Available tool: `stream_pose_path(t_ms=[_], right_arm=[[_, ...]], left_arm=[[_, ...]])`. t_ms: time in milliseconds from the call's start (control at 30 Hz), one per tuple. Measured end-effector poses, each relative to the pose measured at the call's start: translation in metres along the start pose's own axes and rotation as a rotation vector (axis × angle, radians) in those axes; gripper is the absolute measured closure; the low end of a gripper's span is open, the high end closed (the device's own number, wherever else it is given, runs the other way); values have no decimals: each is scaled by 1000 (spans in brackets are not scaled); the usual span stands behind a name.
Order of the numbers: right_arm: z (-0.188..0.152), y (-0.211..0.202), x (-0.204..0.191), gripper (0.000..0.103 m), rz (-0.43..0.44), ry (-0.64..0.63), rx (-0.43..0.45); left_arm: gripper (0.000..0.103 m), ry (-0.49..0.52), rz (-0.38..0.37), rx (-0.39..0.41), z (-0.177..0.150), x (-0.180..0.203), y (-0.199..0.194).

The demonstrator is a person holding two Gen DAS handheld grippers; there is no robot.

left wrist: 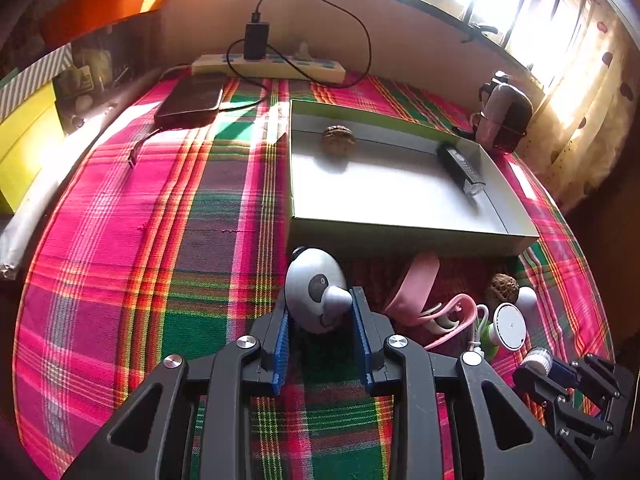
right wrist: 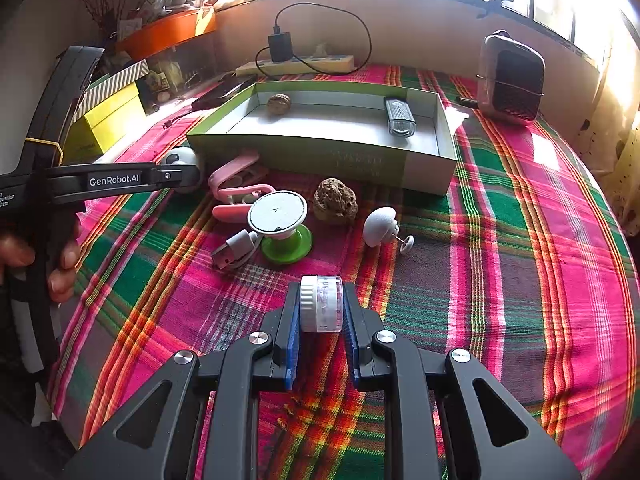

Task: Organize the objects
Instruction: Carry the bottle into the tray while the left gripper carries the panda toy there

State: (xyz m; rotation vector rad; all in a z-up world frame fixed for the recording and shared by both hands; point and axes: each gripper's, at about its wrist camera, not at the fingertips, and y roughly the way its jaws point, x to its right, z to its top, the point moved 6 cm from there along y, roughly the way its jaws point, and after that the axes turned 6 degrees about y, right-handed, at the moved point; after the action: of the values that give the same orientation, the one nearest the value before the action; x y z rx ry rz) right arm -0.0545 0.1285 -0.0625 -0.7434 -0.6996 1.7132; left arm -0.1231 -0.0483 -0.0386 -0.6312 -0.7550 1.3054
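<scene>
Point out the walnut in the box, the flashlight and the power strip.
walnut in the box [right wrist: 279,103]: right wrist view, middle of its shell.
flashlight [right wrist: 398,116]: right wrist view, ribbed body.
power strip [left wrist: 268,67]: left wrist view, top face.

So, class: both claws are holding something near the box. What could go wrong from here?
1. The left claw pinches a rounded panda toy near its edge; it might slip out.
2. The box wall stands directly ahead, so a low carry could knock it.
3. The right claw with its small jar could snag the cable plug on the cloth.
</scene>
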Motion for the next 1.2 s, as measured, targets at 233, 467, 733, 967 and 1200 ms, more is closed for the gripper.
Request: stream_pose_path(t_ms=[233, 467, 733, 967, 1200], right_arm=[[12, -10, -1, 83, 5, -4, 34], [26, -17, -3, 83, 17, -6, 62], [54, -23, -4, 83, 27, -16, 102], [77, -16, 0, 83, 31, -5, 109], [108, -1, 5, 83, 26, -18, 108]], left_arm=[[78, 38, 9, 20, 1, 4, -17], [78, 51, 14, 55, 10, 5, -34], [78, 67, 9, 87, 25, 13, -41], [78, 73, 0, 89, 41, 16, -34], [78, 52, -29, 62, 55, 16, -16]])
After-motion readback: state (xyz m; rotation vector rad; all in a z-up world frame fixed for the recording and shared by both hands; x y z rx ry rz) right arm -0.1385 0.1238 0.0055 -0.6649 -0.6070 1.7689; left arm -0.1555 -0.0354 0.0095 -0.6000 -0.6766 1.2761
